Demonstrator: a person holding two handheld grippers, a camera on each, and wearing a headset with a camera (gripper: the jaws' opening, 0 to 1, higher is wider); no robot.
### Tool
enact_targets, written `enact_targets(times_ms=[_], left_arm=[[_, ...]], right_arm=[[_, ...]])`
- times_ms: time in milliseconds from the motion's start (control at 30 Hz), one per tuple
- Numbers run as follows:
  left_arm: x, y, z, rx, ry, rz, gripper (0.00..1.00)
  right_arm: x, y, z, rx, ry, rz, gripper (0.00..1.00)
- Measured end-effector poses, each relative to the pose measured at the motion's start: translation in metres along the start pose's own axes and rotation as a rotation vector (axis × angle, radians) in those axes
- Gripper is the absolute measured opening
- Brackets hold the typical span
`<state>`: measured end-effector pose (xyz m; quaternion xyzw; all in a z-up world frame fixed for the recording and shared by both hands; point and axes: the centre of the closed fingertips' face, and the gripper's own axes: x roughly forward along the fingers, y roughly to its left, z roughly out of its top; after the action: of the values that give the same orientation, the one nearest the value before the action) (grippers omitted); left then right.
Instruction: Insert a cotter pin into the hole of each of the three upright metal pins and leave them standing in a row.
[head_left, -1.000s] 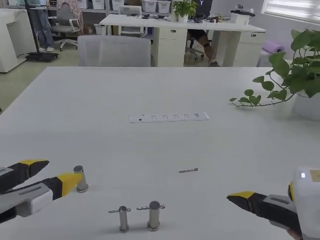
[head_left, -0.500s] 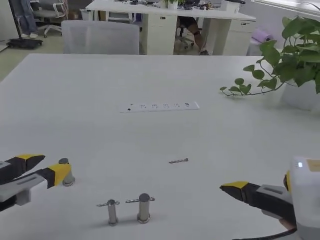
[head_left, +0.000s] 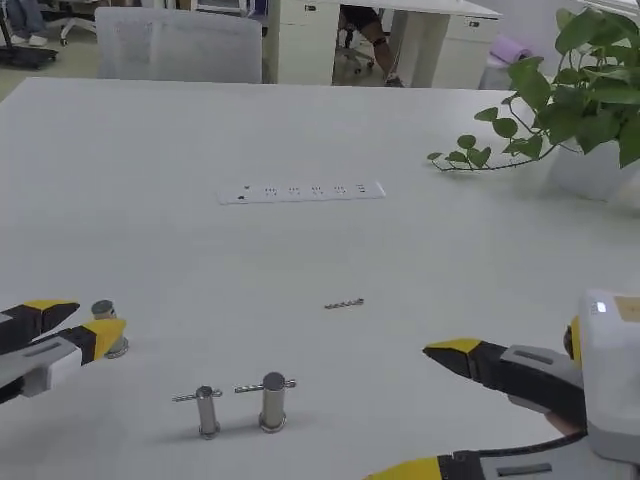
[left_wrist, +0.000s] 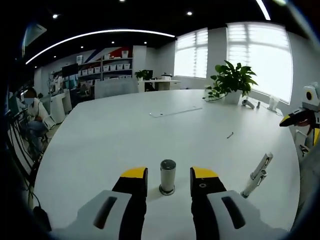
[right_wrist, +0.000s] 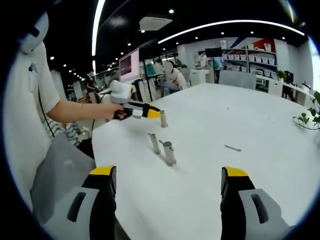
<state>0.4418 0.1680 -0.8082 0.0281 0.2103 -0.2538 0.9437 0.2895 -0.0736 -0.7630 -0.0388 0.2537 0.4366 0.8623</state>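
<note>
Between the left gripper's (left_wrist: 169, 176) parted jaws, an upright pin (left_wrist: 167, 171)

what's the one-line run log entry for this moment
left hand-held gripper: open, jaws astride bare metal pin | right hand-held gripper: open, empty | loose cotter pin: on table | two fitted metal pins: standing

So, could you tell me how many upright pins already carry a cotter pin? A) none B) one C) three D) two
D: the front-left pin and front-right pin each have one through them, the third pin is bare, and a loose cotter pin lies apart.
</note>
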Motion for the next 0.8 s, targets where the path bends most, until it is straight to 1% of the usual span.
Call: enact_targets(times_ms=[100, 233, 300, 433, 500, 633, 800], left_arm=[[0.004, -0.001, -0.001, -0.002, -0.001, -0.005, 0.31], [0.01, -0.002, -0.005, -0.011, 0.008, -0.013, 0.27], [0.012, -0.002, -0.007, -0.005, 0.01, -0.014, 0.26], [0.016, 0.0, -0.01, -0.005, 0.016, -0.01, 0.21], [0.017, 0.001, -0.01, -0.006, 0.016, -0.006, 0.2], [0.019, 0.002, -0.01, -0.009, 0.01, -0.006, 0.14], [0.02, 0.0, -0.011, -0.007, 0.009, -0.015, 0.12]], right_arm=[[0.0, -0.001, -0.001, -0.004, 0.006, -0.006, 0.87], [-0.001, -0.003, -0.002, 0.005, 0.011, -0.011, 0.87], [-0.002, -0.004, -0.003, 0.004, 0.015, -0.014, 0.87], [-0.001, -0.005, -0.004, 0.007, 0.017, -0.014, 0.87], [0.0, -0.004, -0.004, 0.006, 0.019, -0.013, 0.87], [0.001, -0.005, -0.007, -0.003, 0.034, -0.015, 0.87], [0.001, -0.004, -0.007, -0.008, 0.037, -0.015, 0.86]])
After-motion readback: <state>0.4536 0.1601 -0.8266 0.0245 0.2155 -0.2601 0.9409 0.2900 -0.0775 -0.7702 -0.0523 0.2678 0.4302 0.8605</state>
